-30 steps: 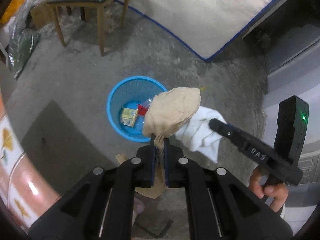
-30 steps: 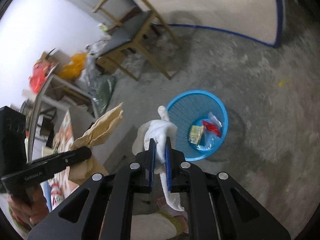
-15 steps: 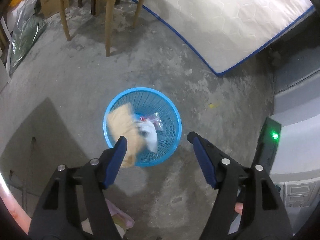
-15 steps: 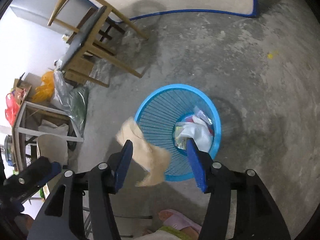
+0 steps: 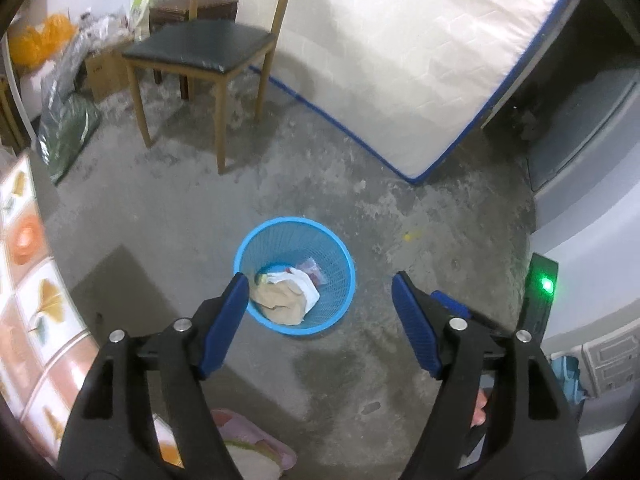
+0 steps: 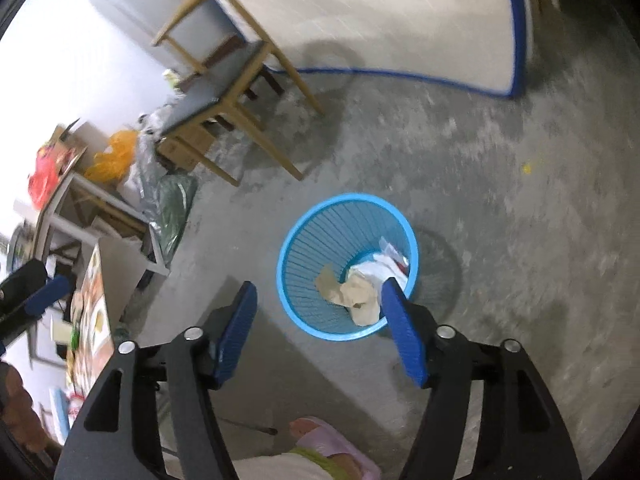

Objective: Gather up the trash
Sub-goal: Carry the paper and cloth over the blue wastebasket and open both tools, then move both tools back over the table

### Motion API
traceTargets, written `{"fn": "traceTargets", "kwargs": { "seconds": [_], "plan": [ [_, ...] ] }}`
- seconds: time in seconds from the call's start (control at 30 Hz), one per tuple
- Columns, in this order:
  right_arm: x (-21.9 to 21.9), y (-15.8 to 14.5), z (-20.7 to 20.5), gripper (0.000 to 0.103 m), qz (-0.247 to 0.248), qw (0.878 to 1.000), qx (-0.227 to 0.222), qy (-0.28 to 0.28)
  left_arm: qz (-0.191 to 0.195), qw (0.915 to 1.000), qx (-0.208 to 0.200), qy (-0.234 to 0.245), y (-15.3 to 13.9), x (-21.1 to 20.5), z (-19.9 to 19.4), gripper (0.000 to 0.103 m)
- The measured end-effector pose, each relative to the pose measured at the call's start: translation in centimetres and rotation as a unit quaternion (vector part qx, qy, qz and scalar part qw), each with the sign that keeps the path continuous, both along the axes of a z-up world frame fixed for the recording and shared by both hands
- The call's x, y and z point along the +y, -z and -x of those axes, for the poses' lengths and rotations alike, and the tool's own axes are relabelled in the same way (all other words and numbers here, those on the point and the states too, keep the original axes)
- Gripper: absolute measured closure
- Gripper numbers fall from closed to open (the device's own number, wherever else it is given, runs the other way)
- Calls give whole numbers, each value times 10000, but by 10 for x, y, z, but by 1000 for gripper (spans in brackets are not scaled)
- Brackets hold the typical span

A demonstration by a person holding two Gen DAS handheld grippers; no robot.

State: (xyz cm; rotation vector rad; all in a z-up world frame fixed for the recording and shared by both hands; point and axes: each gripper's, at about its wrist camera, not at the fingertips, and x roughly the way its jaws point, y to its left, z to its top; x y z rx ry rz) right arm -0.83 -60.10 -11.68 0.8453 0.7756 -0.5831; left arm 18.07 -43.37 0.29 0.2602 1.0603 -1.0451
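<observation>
Both grippers hang over the blue mesh wastebasket (image 5: 295, 276) on the concrete floor (image 5: 360, 360), and the jaws are spreading wider on each! The left gripper (image 5: 318, 310) has nothing between its blue pads, jaws released and opening. Same on the right gripper (image 6: 318, 320): jaws parting, nothing gripped, its right pad merely overlapping the basket's rim in the right wrist view. Down in the wastebasket lies the trash: a crumpled tan paper (image 5: 280, 300) and, touching it, a wad of white tissue (image 5: 302, 286), with a clear plastic wrapper (image 5: 312, 268) showing some red up against the far wall of the basket. Beyond the basket stands a wooden chair (image 5: 200, 50) with a dark seat, and a white mattress (image 5: 400, 48) edged in blue leans nearby. A pink slipper (image 6: 332, 442) pokes in at the bottom edge
</observation>
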Motion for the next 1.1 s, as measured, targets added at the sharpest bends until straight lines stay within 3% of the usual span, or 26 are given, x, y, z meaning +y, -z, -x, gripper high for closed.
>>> {"fn": "traceTargets", "kwargs": {
  "seconds": [0.17,0.3,0.6,0.8,1.1],
  "plan": [
    [44,-44,11,29,419,9976,-188,-520,294,9987,-413,-86,-40,68,28,24],
    [78,-66,19,29,383,9928,-454,-1037,599,9958,-606,-345,-57,134,50,21],
    [155,-82,9,29,29,9770,-423,-2088,748,9862,-954,-1131,-55,270,82,21],
    [214,-99,-19,29,-44,9556,-611,-2881,682,9763,-939,-1829,-36,349,93,21],
    [299,-109,-82,29,-175,9172,-549,-3942,1120,9523,-1005,-2654,-25,439,96,21]
  ]
}}
